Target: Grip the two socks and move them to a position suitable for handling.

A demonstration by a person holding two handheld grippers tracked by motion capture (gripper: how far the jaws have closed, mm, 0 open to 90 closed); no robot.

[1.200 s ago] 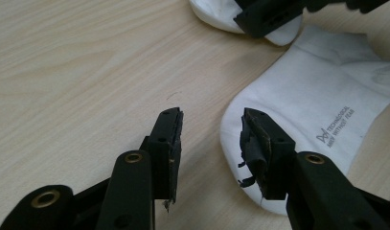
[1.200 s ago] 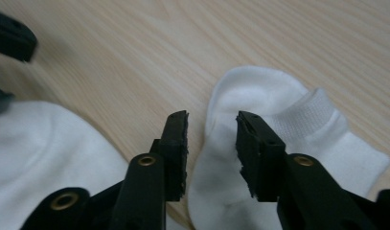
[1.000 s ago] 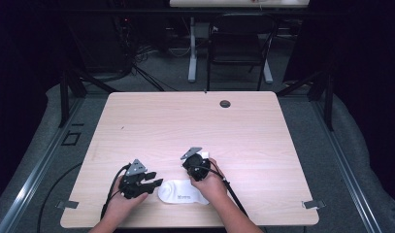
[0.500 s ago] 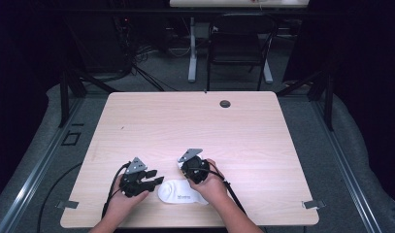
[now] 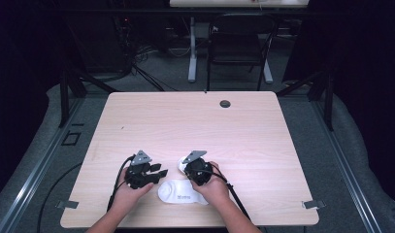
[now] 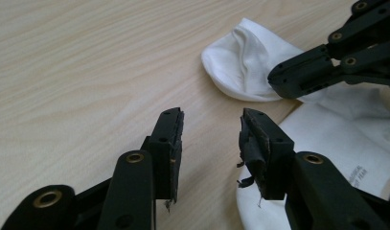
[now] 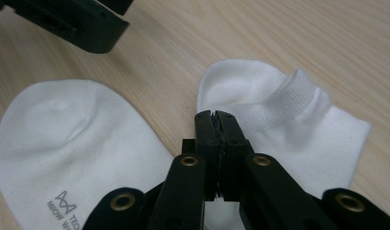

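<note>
The white ankle sock (image 5: 181,193) is laid flat low in the high view, long axis left-right, its cuff pinched by the closed right gripper (image 7: 215,120). The left gripper (image 6: 209,134), fingers parted and just closing on nothing (counter (image 5: 195,126) between), is nearest the toe.

My left claw (image 5: 158,174) sits near the front edge, jaws apart and just closing a little; my right claw (image 5: 184,167) beside it has its jaws pressed together.

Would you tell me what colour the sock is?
The sock is white with small grey lettering, clearest in the right gripper view.
</note>
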